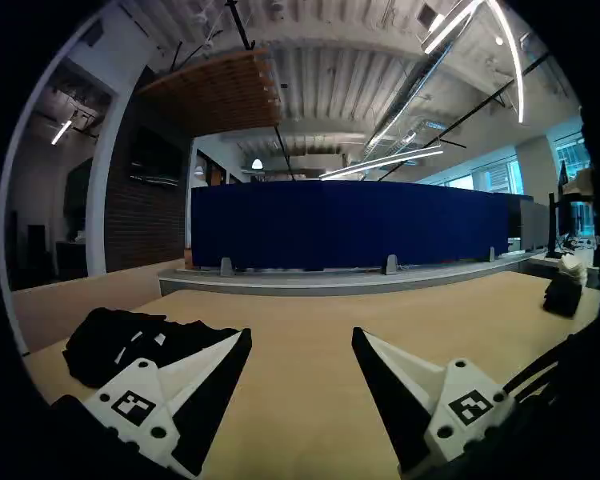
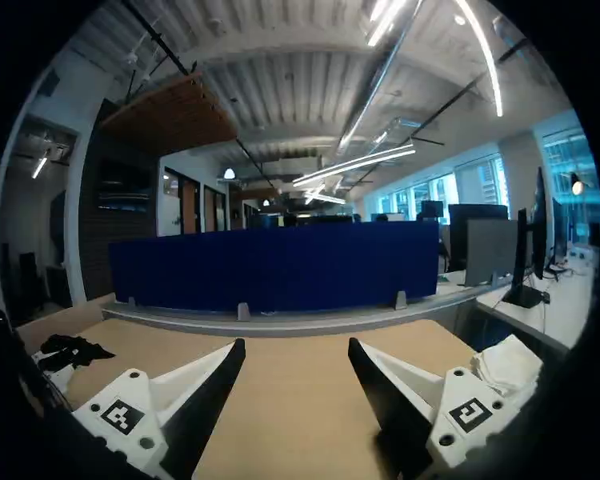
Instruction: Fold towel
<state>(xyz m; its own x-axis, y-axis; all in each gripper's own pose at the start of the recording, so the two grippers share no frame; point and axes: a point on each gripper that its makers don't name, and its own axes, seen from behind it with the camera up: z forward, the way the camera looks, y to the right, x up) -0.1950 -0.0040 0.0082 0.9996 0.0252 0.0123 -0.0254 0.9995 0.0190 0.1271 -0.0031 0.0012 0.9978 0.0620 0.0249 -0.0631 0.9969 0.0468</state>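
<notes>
Open-plan office; pale wooden bench (image 1: 340,308) backed by a blue partition (image 1: 340,224).

- Left claw (image 1: 301,331): spread wide, nothing held.
- Right claw (image 2: 296,342): likewise wide, empty.
- Black towel (image 1: 116,340): at 8 o'clock in the left gripper view, on the bench, partly behind a finger. It is crumpled and lumpy, with no corner we can pick out.
- White cloth (image 2: 508,360): at 4 o'clock in the right gripper view, heaped by the bench edge.
- Risk, in our judgement: pinching a mid-heap fold rather than a corner, so the towel bunches.
</notes>
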